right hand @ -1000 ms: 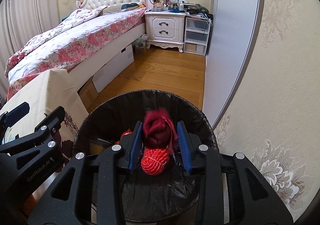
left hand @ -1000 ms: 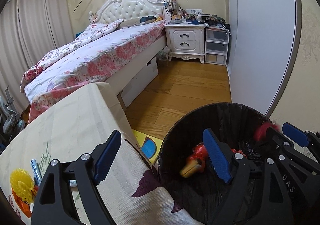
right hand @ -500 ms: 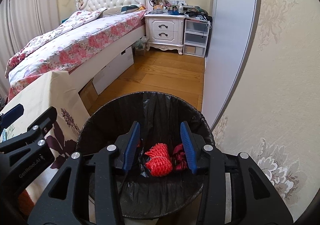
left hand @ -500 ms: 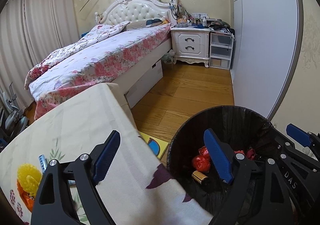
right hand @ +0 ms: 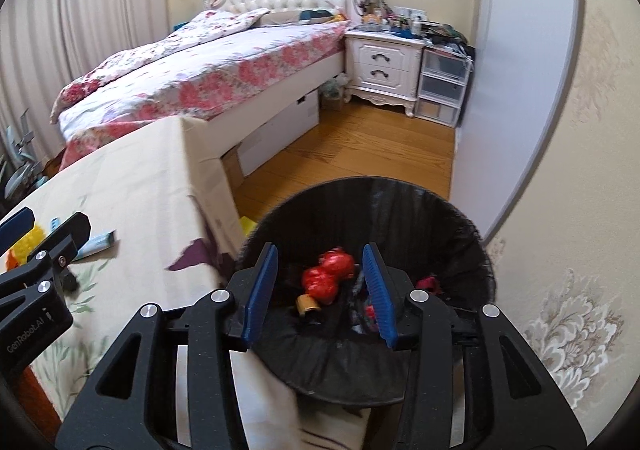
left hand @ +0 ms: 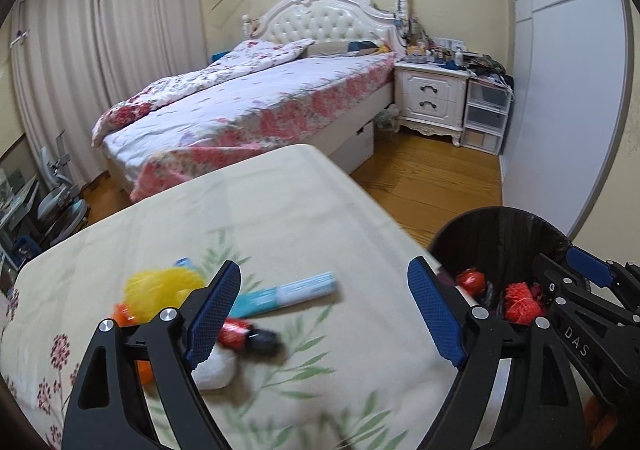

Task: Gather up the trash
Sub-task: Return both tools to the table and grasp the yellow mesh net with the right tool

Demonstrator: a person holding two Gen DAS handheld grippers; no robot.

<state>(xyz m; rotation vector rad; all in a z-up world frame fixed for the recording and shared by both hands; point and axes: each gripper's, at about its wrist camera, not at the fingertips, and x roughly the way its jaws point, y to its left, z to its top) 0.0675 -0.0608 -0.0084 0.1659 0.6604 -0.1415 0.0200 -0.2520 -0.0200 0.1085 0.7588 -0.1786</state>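
Your left gripper (left hand: 324, 314), black-framed with blue ribbed pads, hangs over the cream floral tablecloth (left hand: 280, 210) with its jaws spread wide and nothing between them. Beyond its tips, at about twelve o'clock, lies a teal and white tube (left hand: 288, 292), blurred. At ten o'clock, partly hidden by your left finger, sits a yellow mesh puff (left hand: 160, 286) with something orange beside it. Just under that finger's pad lies a small red and black bottle-like item (left hand: 248, 336), touching a white crumpled wad (left hand: 212, 368); the blur keeps you from telling more.

Your right gripper (right hand: 320, 290) is over the round bin lined with a black plastic bag (right hand: 440, 226), which stands on the wooden floor beside the table's corner, at three o'clock from your left gripper. Its jaws have just been opening and now stand partly apart, holding nothing. Down in the bin, seen through the gap between the pads, rest a crumpled shiny red wrapper (right hand: 328, 274) and a small gold cap-like piece (right hand: 306, 304) touching it. From the left camera a red net ball (left hand: 520, 300) shows in the bin too, near the right gripper's frame.
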